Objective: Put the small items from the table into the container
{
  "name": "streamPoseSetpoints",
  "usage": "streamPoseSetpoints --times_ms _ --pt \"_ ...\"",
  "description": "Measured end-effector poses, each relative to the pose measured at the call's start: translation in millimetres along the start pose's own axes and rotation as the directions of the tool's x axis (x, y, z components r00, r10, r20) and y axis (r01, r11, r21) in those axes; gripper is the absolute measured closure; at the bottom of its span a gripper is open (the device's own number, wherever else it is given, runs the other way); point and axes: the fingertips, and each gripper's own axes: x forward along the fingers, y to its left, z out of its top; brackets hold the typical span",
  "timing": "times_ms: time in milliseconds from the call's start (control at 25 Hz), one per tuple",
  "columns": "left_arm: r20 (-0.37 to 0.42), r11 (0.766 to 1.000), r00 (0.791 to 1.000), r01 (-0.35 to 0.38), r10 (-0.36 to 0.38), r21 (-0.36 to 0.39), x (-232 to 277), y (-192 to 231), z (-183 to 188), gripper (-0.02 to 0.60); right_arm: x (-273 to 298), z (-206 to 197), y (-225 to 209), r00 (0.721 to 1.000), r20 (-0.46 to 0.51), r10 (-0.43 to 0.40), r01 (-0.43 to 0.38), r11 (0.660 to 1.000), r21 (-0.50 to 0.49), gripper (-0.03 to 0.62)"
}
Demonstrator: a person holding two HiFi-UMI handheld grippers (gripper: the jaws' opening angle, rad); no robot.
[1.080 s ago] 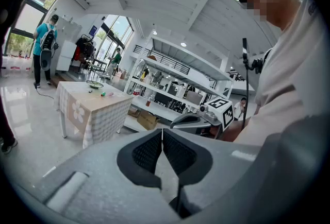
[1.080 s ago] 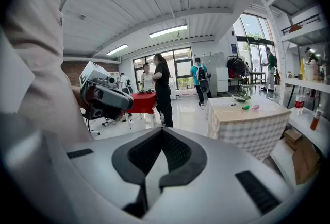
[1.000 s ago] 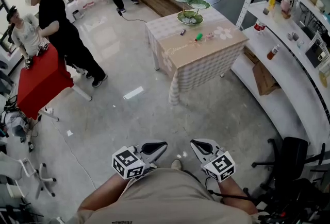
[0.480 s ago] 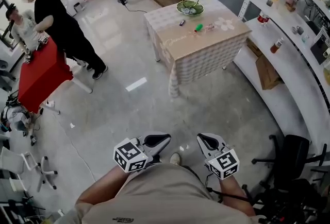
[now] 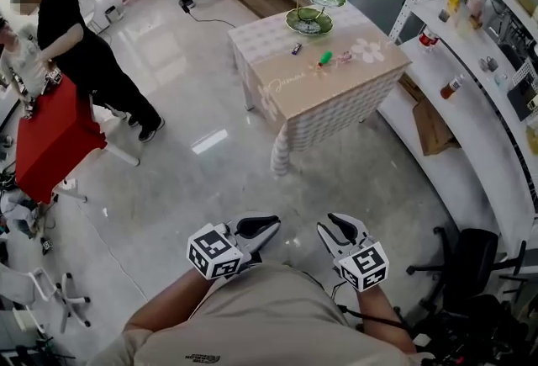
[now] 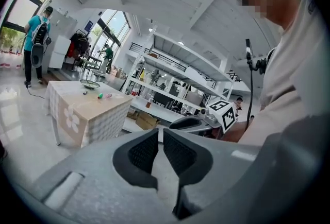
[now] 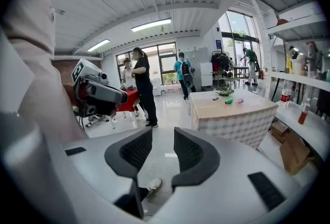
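the right gripper (image 7: 163,138) is the news here: its jaws are opening as we speak, up from pressed together a second ago to a clear gap. there is nothing between them, just floor (image 7: 154,158) and a shoe (image 7: 153,185) far below. the left gripper (image 6: 161,133) holds its pads drawn in to a thin slit, and it's empty too.

in the head view the table (image 5: 336,91) has grown a touch larger against a second ago, so we read this as an approach with the right side getting ready to pick. no pick has started. the green piece (image 5: 324,58), the pink piece (image 5: 343,58) just beside it and the dark piece (image 5: 296,47) all lie on the table, well apart from both grippers. the tiered green dish stand (image 5: 308,21) at the far end is our best guess for the container.

writing now: a pale script runs across the tablecloth (image 5: 286,87), but it's too small for us to read. the print on the shirt (image 5: 202,358) is too small as well. the marker cubes (image 5: 210,253) carry black-and-white square patterns and no letters.
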Motion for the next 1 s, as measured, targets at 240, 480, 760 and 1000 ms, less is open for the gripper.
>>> streamPoseSetpoints --times_ms 240,480,760,1000 --pt "0.018 0.998 0.998 0.056 -0.056 0.029 -13 84 50 0.564 71 55 -37 0.996 -0.018 -0.088 0.087 0.996 -0.008 0.457" --pt "0.006 0.995 0.995 0.100 -0.100 0.021 -31 156 69 0.563 137 93 -71 0.986 -0.022 -0.163 0.163 0.986 0.016 0.456" --pt "0.022 0.993 0.993 0.120 -0.120 -0.005 -26 208 90 0.563 177 110 -124 0.971 -0.055 -0.234 0.238 0.969 0.065 0.456" --pt "0.025 0.996 0.996 0.091 -0.091 0.002 -2 248 112 0.563 217 115 -189 0.968 -0.076 -0.239 0.245 0.965 0.097 0.450"
